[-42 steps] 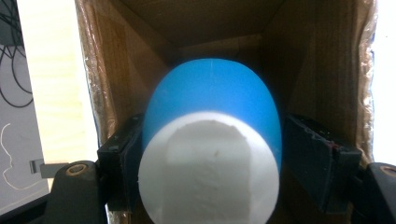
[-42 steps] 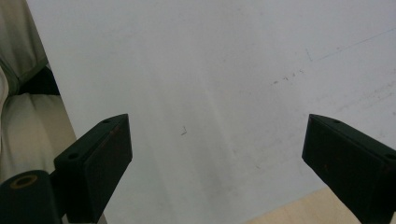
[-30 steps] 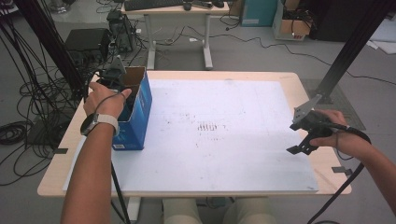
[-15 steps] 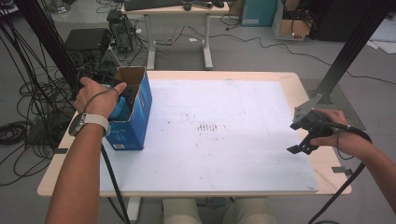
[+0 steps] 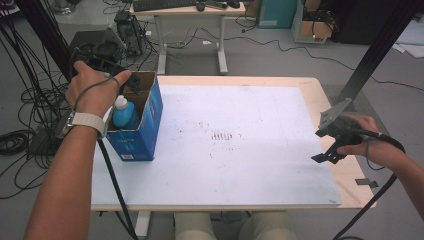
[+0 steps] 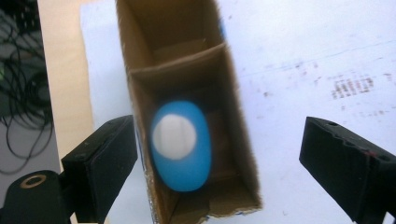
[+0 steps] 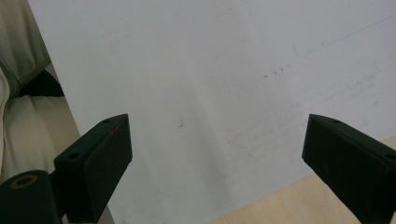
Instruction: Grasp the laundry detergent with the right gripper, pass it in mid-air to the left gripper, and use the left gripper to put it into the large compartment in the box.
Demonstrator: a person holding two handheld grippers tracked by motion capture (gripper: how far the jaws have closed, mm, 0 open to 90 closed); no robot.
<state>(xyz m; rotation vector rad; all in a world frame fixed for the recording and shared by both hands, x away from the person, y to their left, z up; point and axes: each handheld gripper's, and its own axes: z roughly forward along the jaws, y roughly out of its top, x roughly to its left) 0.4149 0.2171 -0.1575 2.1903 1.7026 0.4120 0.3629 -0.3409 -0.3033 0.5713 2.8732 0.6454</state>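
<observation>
A blue cardboard box with an open top stands on the table's left side. A blue bottle with a white cap sits upright in its near compartment. My left gripper hovers above the box, and in the left gripper view it is open, its jaws either side of the bottle and the box below. My right gripper is open over the table's right edge, nothing between its jaws.
A white sheet with faint marks covers most of the wooden table. Black cables and equipment lie on the floor to the left. A black post slants up behind the right gripper.
My left hand has moved back and to the left off the box, uncovering the blue bottle standing inside. The right gripper has stayed in place.
</observation>
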